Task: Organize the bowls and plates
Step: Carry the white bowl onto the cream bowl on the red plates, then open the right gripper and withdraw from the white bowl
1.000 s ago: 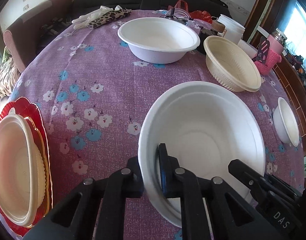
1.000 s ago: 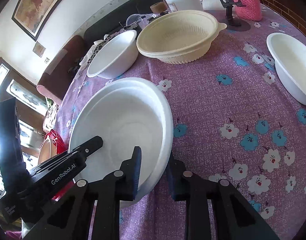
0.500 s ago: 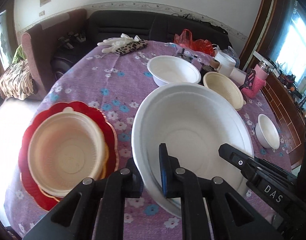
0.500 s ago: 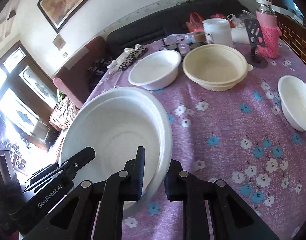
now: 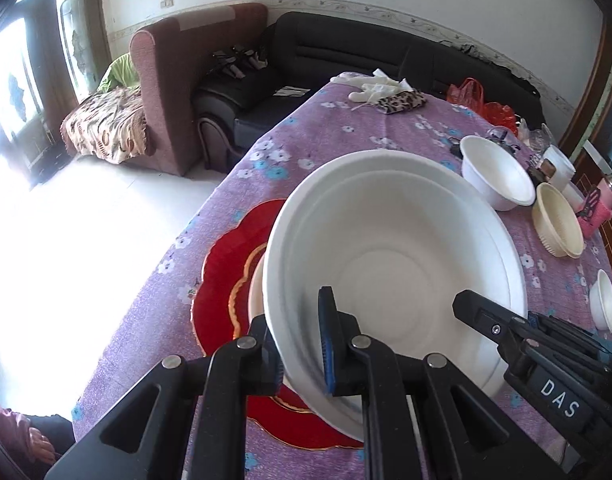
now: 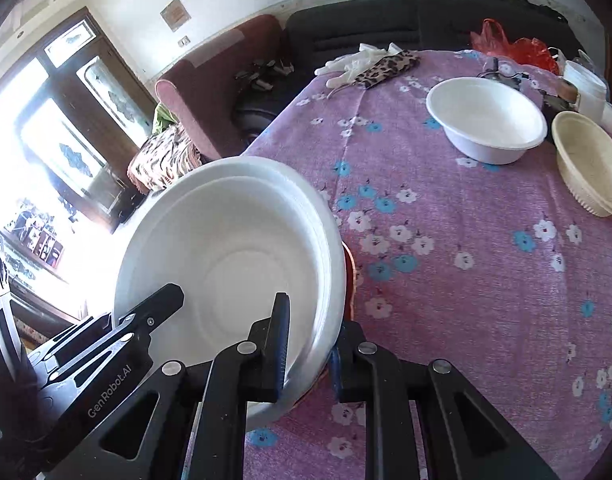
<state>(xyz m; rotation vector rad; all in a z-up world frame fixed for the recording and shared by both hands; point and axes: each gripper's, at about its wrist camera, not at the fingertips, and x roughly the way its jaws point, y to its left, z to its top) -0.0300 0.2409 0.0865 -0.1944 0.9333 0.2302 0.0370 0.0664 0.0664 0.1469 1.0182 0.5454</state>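
Note:
Both grippers hold one large white bowl (image 5: 393, 264) by its rim. My left gripper (image 5: 302, 344) is shut on its near left rim. My right gripper (image 6: 306, 344) is shut on its right rim; the bowl also shows in the right wrist view (image 6: 234, 256). The bowl hangs over a red scalloped plate (image 5: 226, 268) that carries a cream bowl (image 5: 256, 292), mostly hidden. In the left wrist view the right gripper's body (image 5: 545, 364) shows at the bowl's right.
On the purple flowered tablecloth (image 6: 445, 248) stand a white bowl (image 6: 485, 120), a cream ribbed bowl (image 6: 589, 164) and a small white bowl (image 5: 605, 300). Gloves and a leopard cloth (image 6: 385, 68) lie at the far edge. The table's left edge drops to the floor.
Both grippers have carried the white bowl left across the table and higher, from the middle to above the red plate and cream bowl.

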